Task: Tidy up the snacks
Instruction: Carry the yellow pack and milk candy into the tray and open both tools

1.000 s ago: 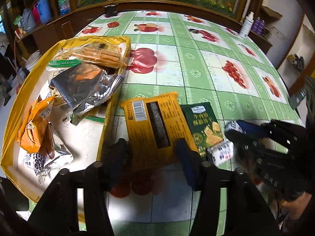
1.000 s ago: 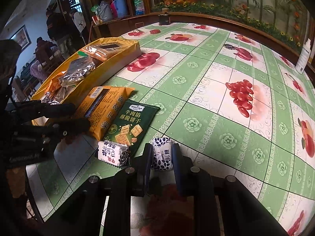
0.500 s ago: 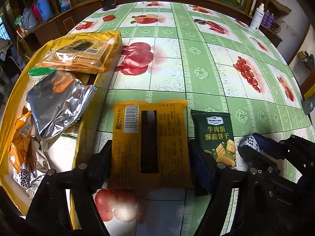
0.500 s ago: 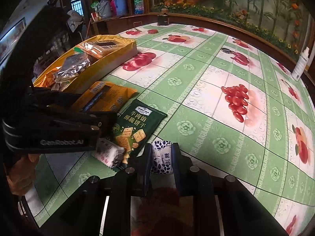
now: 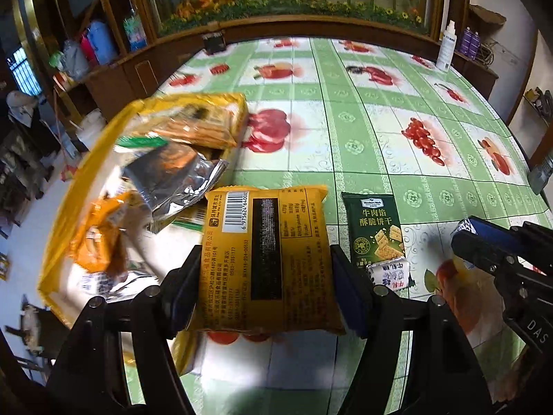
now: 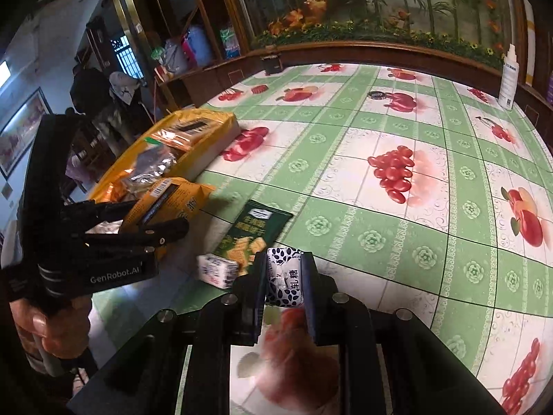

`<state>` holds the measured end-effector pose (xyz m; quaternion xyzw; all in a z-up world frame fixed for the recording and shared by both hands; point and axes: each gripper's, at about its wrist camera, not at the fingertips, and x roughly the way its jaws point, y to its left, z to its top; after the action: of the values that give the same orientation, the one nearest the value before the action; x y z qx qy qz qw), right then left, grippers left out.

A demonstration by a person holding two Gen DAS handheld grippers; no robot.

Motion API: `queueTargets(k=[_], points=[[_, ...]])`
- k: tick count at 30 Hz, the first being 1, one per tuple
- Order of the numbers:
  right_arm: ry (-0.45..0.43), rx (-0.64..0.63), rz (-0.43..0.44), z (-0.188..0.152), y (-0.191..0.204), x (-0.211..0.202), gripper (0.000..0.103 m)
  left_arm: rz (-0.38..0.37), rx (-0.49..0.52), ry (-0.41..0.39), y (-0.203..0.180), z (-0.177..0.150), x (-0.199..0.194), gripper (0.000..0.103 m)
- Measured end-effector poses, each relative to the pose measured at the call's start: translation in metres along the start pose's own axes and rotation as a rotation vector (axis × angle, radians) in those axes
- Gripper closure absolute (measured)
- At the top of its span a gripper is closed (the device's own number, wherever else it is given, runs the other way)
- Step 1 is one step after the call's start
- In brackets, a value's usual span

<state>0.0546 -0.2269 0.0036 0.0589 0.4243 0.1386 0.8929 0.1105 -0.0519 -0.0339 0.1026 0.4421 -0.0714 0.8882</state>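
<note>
My left gripper point(image 5: 266, 257) is shut across the width of a yellow snack packet point(image 5: 297, 228), barcode side up, held off the table beside the yellow tray point(image 5: 65, 200). In the right wrist view the left gripper point(image 6: 162, 221) carries that packet point(image 6: 179, 197) tilted above the cloth. My right gripper point(image 6: 284, 266) is shut on a small blue-and-white candy point(image 6: 285, 283), raised a little over the table. A dark green cracker packet point(image 5: 375, 228) and a white wrapped candy point(image 5: 389, 271) lie flat between the two grippers.
The tray's wall point(image 6: 211, 148) runs along the table's left edge; a foil bag point(image 5: 172, 176) and several orange packets lie inside. A white spray bottle point(image 6: 508, 79) and a small black box point(image 5: 214, 43) stand at the far edge. The green fruit-print cloth point(image 5: 363, 131) stretches beyond.
My left gripper has closed around the yellow packet and lifted it off the table, toward the tray. My right gripper has risen with the candy in it.
</note>
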Motion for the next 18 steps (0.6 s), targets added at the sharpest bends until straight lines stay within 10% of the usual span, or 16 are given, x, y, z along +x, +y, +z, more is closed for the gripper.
queueTargets(k=[18], points=[[-0.042,-0.057,0.097,0.019,0.062,-0.016,0.083,0.123,-0.071,-0.18,0.047,-0.004,-0.057,0.034]])
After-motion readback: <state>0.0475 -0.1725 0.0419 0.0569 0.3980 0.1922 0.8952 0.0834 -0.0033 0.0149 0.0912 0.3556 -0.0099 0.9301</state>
